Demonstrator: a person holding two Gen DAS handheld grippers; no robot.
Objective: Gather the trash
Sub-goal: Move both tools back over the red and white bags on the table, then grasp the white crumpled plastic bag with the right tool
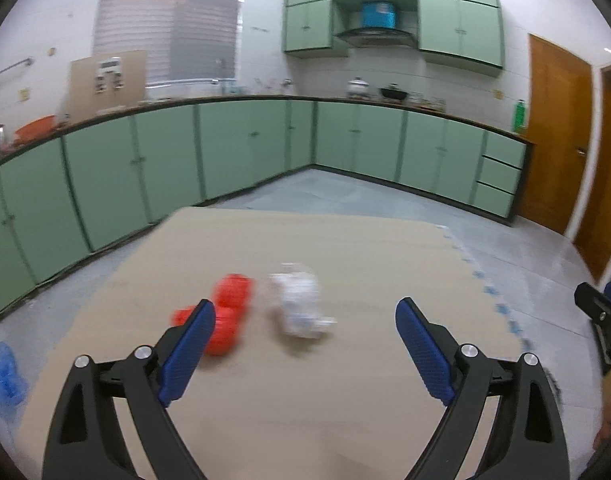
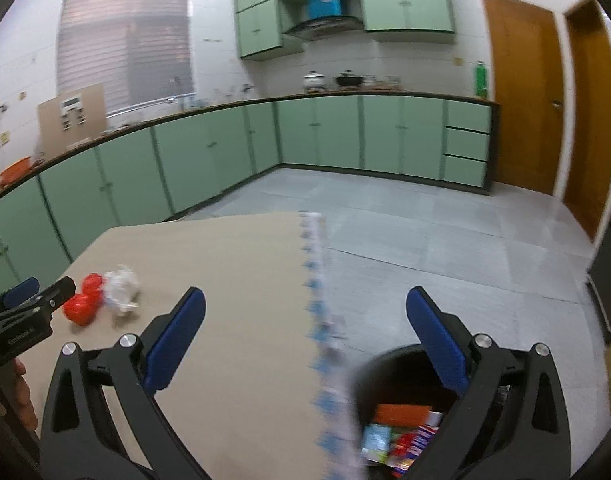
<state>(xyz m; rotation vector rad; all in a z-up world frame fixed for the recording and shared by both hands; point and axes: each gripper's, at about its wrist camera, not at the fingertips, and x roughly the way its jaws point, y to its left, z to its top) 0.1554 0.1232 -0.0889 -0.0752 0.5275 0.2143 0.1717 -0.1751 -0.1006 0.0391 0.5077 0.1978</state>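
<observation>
Left gripper (image 1: 305, 312): we see its blue-padded jaws standing wide apart at the bottom of the left wrist view, nothing between the pads; it also shows at the left edge of the right wrist view.
Right gripper (image 2: 305, 304): we see its jaws spread wide as well, empty; the left finger lies over the mat, the right finger over the bin's rim.
Bin (image 2: 379, 364): a dark round container at the lower right of the right wrist view, standing on the grey floor just beside the mat's edge.
Bin contents: we make out an orange packet (image 2: 401, 414), a pale green wrapper (image 2: 375, 438) and a red and blue wrapper (image 2: 415, 446) lying inside; blur keeps us from reading any of them.
Red trash (image 1: 229, 312): crumpled red plastic on the mat, centre left of the left wrist view, partly behind the left finger.
White trash (image 1: 299, 304): a crumpled white bag just right of the red one, apparently touching it.
Mat (image 1: 345, 248): a tan floor mat with a blue-and-white toothed edge; both loose pieces lie on it, well apart from the bin.
Blue item (image 1: 3, 372): a blurred blue thing on the floor at the lower left edge; we cannot tell what it is.
Cabinets (image 1: 241, 148): green doors along the walls, all closed.
</observation>
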